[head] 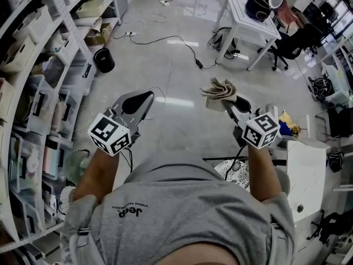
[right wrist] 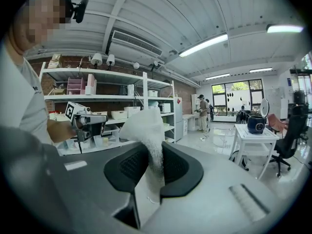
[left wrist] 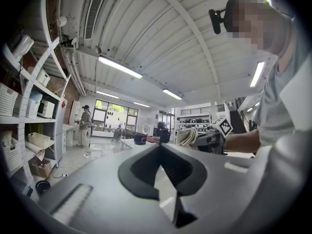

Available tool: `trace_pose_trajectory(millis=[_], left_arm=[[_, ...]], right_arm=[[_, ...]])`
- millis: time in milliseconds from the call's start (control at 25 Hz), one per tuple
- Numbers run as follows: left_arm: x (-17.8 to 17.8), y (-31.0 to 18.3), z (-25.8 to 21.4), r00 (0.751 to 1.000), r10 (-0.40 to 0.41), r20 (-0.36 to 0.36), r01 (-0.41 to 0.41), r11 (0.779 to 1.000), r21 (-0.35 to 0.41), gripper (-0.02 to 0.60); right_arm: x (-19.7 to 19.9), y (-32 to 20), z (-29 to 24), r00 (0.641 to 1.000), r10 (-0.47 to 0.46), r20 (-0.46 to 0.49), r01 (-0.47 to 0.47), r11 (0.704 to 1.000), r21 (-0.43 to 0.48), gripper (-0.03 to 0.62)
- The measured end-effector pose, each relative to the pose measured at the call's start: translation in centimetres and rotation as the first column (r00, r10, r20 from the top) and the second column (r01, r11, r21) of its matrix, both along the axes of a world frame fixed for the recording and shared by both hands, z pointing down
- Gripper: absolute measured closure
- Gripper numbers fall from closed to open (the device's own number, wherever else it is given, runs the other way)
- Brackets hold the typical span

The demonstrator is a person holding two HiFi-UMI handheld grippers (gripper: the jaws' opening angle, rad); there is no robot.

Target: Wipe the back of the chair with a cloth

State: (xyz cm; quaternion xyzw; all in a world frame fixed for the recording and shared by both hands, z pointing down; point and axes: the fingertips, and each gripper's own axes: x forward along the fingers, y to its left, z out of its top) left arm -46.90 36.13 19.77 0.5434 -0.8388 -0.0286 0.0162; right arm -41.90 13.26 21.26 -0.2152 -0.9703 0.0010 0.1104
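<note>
Above the pale floor, head view: we hold both tools out in front, and nothing rests on any surface. Our right gripper pinches a crumpled beige cloth, which stands up in a bunch past the jaw tips. Our left gripper carries nothing. A black office chair stands off the far corner of a white table, well apart from us. We cannot tell whether it is the one to wipe.

Left gripper view: jaws pressed together, tips meeting, nothing between them. The cloth shows beyond as a small bundle in the other tool.

Right gripper view: jaws clamped on the cloth's lower part, with loose folds rising above the pads.

Handling, our judgement: the cloth is light, soft and limp. It will drape and may slip on a smooth chair back, and it cannot break. The hold near the gathered base looks sound. For wiping we want a wad projecting past the tips, so that fabric rather than jaw meets the chair.
</note>
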Motion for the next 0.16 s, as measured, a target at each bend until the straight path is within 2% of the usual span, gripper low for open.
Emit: trace_pose_trajectory(millis=[160], left_arm=[[0.04,-0.24,0.16,1.000,0.003,0.000,-0.003,1.000,0.002,0.523]], right_arm=[[0.06,-0.25,0.08,1.000,0.002,0.003,-0.002,1.000,0.001,0.530]])
